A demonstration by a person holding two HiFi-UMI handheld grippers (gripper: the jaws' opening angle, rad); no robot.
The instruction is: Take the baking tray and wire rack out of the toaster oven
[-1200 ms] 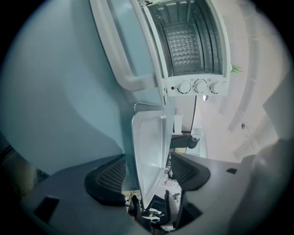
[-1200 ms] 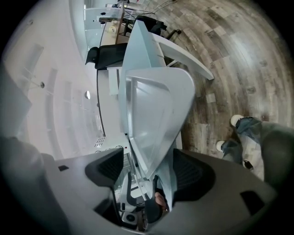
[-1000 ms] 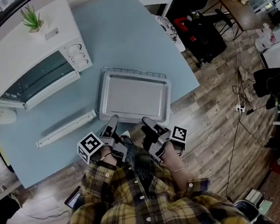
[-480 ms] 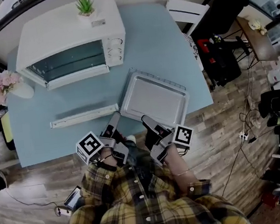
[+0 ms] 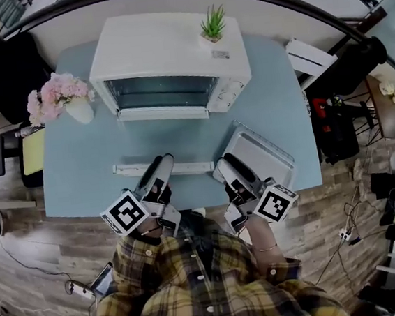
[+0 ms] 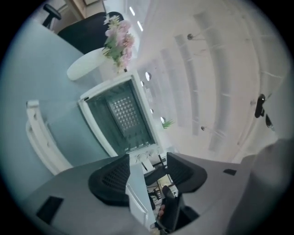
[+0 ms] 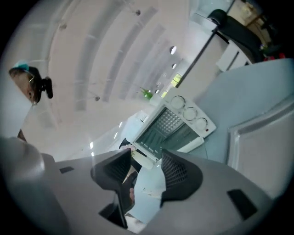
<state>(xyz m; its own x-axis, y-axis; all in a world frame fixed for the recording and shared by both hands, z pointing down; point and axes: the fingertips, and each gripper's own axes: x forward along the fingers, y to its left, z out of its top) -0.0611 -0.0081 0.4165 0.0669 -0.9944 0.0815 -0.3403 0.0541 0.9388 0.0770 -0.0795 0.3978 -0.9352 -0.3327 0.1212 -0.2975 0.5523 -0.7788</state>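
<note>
1. Table (image 5: 78, 159): blue-grey top that carries everything. The person stands at its near edge, in a plaid shirt.
2. Toaster oven (image 5: 164, 45): white, at the far side of the table, with a small plant on its roof and a vase of pink flowers just beside it. Its dark glass front faces the person. I cannot settle from here whether the door is open or closed.
3. Baking tray (image 5: 264, 155): out of the oven, lying flat and empty on the table, near the right edge and in front of the oven's control end. I judge this half of the task done.
4. Long white bar (image 5: 184, 168): lies on the table between the oven and the grippers. Its purpose is unclear.
5. Left gripper (image 5: 160, 165): held level and aimed at the oven. Its jaws have just been closing part-way but stand apart, with nothing between the pads.
6. Right gripper (image 5: 227, 163): just beside the tray's near-left edge, not touching it as far as I can judge. Its jaws have also just narrowed, still spread and empty.
7. Gridded patch (image 6: 125, 114): shows behind the oven's front. It may be the wire rack or the inner wall; I cannot tell. No rack is plainly out on the table, so I count that step as open.
</note>
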